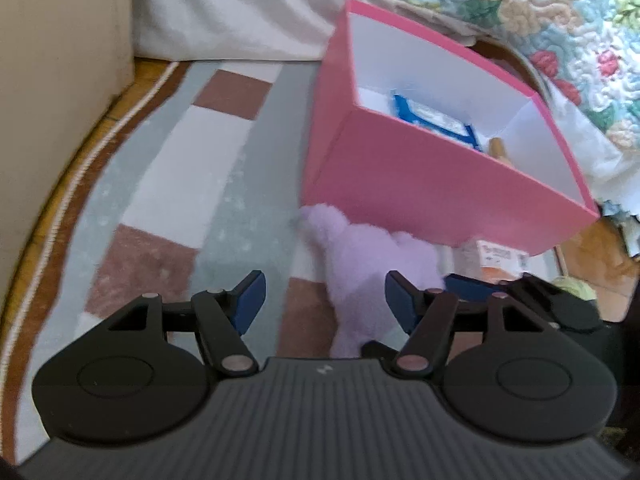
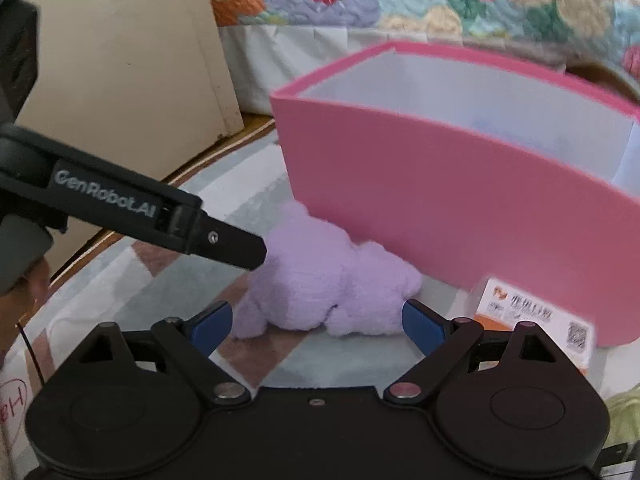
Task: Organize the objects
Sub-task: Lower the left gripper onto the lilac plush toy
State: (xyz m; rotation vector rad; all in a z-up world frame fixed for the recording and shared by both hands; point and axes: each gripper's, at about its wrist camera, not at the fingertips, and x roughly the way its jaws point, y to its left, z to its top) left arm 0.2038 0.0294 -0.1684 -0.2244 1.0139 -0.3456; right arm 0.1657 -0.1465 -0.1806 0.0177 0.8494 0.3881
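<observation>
A purple plush toy [image 1: 360, 264] lies on the rug against the near wall of a pink box [image 1: 440, 196]. My left gripper [image 1: 325, 300] is open, and the toy lies between and just beyond its blue pads without being pressed. In the right wrist view the plush toy [image 2: 320, 276] sits just ahead of my open right gripper [image 2: 318, 324]. The left gripper [image 2: 240, 244] reaches in from the left, its tip at the toy's side. Inside the box lie a blue-framed item [image 1: 432, 116] and a tan object [image 1: 498, 148].
An orange-and-white packet [image 2: 532, 320] leans by the pink box [image 2: 440, 208] on the right. A patterned rug [image 1: 208, 184] covers the floor. A floral quilt [image 1: 540, 12] and a white bed skirt [image 1: 224, 12] stand behind the box, a beige panel [image 2: 120, 52] to the left.
</observation>
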